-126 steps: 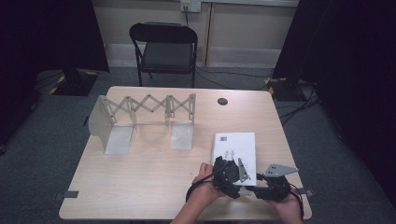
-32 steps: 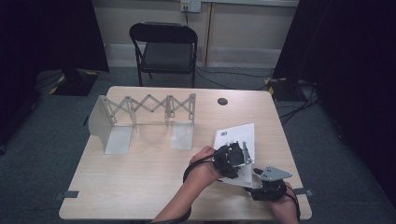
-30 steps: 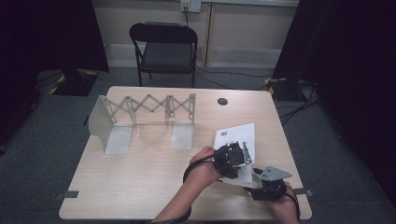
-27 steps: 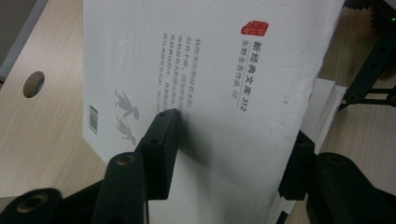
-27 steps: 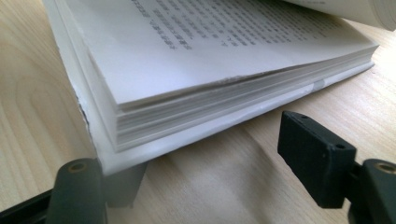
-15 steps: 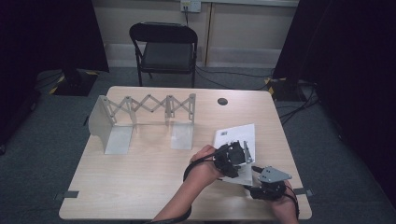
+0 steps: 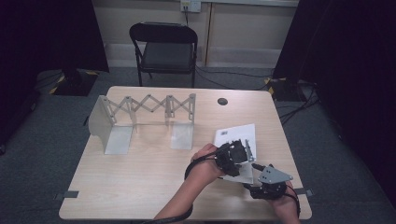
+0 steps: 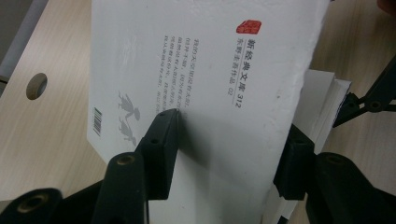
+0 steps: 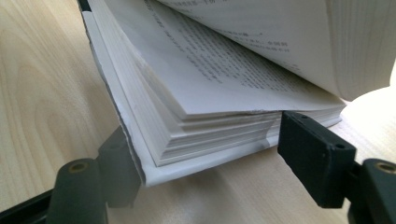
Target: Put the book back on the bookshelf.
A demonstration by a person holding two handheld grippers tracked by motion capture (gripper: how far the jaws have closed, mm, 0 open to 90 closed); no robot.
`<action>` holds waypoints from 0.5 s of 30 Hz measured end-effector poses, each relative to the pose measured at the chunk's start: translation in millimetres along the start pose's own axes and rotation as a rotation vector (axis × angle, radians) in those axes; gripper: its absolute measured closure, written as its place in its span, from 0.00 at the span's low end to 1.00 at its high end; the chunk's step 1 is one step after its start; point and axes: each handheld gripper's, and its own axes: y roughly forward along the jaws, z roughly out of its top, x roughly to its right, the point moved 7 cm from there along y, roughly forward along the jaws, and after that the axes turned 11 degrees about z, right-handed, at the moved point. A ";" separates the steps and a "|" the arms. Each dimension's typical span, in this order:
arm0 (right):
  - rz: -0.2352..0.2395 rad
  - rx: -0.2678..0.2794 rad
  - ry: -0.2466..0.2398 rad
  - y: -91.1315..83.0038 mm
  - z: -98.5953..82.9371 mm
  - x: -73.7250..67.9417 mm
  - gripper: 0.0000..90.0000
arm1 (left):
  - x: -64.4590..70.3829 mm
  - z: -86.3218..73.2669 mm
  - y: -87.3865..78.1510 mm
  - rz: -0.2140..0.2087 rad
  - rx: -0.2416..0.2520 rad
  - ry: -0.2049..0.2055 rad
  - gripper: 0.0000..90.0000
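Lifted since before, the book cover sits between left gripper jaws; right gripper jaws straddle its lower pages

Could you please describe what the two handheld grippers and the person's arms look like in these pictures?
Both are black. The left gripper has blocky matt fingers with small round screw holes and brass-coloured pivot pins lower down. The right gripper has the same black fingers and carries a grey three-cornered plate on top. A black cable loops by the left wrist. The forearms are bare, with no sleeves in sight.
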 end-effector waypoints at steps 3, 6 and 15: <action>-0.007 0.005 -0.028 -2.3 4.0 -0.9 0.32 | -1.2 1.3 -0.6 -0.001 -0.003 0.006 0.55; -0.015 0.009 -0.045 -3.1 6.3 -0.5 0.32 | -1.9 2.0 -0.8 0.000 0.001 0.002 0.56; -0.024 0.007 -0.103 -5.5 11.4 -1.5 0.41 | -4.6 3.8 -1.3 -0.004 0.004 -0.003 0.56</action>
